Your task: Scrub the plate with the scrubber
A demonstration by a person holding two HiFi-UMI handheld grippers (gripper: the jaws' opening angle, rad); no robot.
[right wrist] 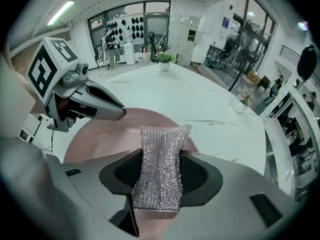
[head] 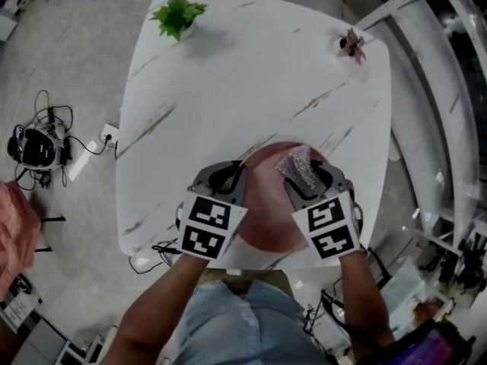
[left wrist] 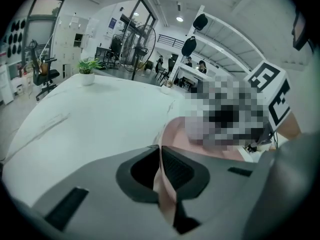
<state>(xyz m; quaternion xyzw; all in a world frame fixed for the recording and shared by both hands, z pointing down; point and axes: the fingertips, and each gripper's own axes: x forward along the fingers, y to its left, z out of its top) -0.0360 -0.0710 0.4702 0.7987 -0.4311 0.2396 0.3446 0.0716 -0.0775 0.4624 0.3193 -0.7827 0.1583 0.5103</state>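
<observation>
A pink plate [head: 266, 223] lies on the white table [head: 228, 90] near its front edge. My left gripper [head: 228, 176] is shut on the plate's left rim; in the left gripper view the thin rim [left wrist: 161, 176] runs edge-on between the jaws of that gripper [left wrist: 162, 170]. My right gripper [head: 312, 177] is shut on a silvery mesh scrubber [head: 297, 166], which hangs over the plate's right part. In the right gripper view the scrubber [right wrist: 160, 166] stands upright in the gripper [right wrist: 160, 176], with the plate [right wrist: 105, 134] and the left gripper [right wrist: 87, 101] behind it.
A green potted plant [head: 177, 14] stands at the table's far left, and a small pinkish plant [head: 351, 46] at the far right corner. Cables and a dark device [head: 34, 147] lie on the floor to the left. Shelving [head: 449, 128] runs along the right.
</observation>
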